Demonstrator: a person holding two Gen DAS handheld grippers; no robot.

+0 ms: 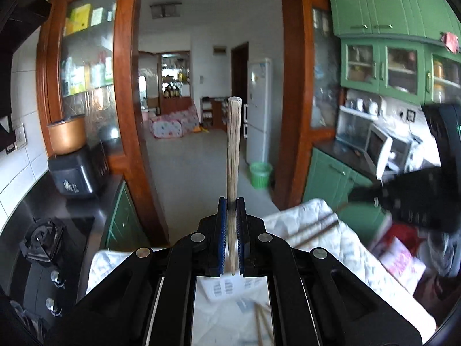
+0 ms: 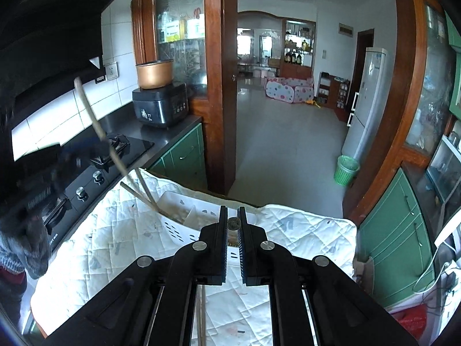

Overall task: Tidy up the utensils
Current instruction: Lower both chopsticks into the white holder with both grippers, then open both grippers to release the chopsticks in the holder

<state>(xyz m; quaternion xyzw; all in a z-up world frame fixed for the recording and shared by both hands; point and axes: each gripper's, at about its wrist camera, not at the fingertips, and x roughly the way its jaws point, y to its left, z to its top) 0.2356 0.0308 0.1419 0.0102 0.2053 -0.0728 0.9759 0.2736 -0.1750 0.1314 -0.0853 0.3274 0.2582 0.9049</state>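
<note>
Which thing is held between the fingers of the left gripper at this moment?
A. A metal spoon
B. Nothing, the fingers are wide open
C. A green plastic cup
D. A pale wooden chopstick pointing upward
D: in the left wrist view the left gripper is closed on a pale wooden chopstick, which stands up between the blue pads.
</note>
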